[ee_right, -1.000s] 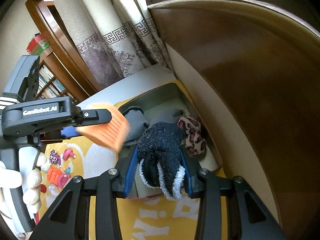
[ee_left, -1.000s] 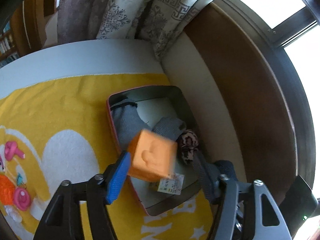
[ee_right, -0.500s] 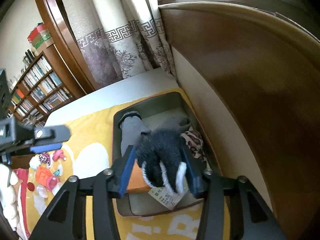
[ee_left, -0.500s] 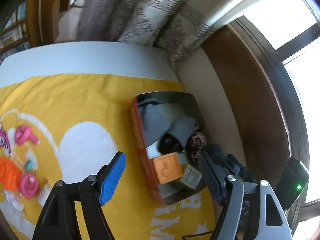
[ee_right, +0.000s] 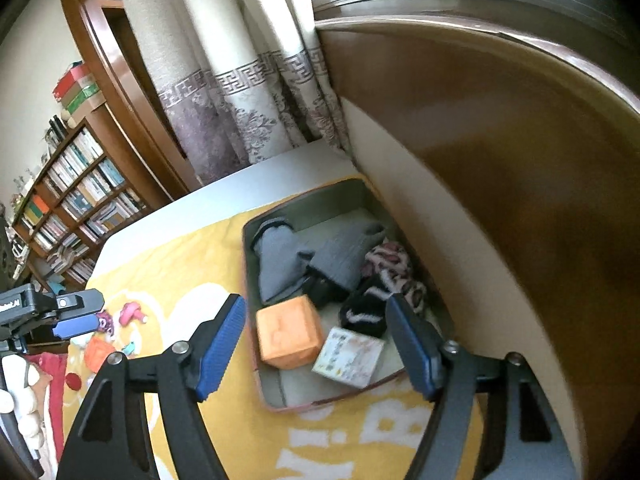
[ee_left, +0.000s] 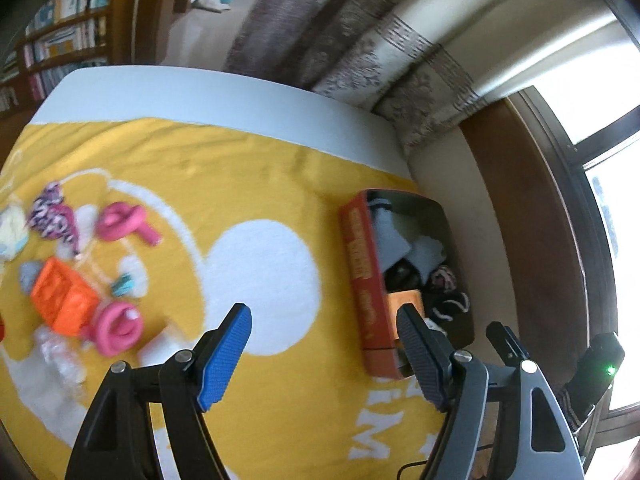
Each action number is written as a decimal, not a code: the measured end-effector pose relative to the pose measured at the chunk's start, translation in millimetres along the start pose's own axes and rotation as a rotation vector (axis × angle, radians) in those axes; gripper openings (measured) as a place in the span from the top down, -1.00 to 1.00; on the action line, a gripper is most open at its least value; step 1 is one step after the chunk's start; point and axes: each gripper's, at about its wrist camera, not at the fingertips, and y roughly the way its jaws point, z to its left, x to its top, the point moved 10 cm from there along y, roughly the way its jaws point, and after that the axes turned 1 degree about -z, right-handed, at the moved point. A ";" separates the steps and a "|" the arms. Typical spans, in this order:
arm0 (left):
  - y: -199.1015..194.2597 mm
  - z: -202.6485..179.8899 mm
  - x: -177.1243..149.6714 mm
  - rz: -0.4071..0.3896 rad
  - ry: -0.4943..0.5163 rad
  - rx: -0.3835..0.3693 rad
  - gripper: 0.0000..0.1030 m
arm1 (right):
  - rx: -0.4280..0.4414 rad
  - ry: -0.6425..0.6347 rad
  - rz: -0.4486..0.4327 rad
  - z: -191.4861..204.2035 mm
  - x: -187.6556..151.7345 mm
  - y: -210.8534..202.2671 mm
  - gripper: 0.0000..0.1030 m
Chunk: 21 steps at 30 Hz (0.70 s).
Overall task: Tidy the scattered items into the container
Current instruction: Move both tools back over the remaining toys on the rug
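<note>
Daylight enters through the window (ee_left: 612, 184), which is blown out to white in the left wrist view. Strong fisheye curvature bends the curtains (ee_right: 240, 112) and the wooden panel (ee_right: 500, 160); corners vignette to black. Motion blur softens the toys (ee_left: 68, 280) on the yellow blanket (ee_left: 260, 168). Shadows are soft.
</note>
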 end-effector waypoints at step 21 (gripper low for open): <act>-100.1 233.1 -39.3 -0.081 -0.304 0.142 -0.48 | 0.174 -0.179 0.132 177.2 -66.9 17.7 -0.48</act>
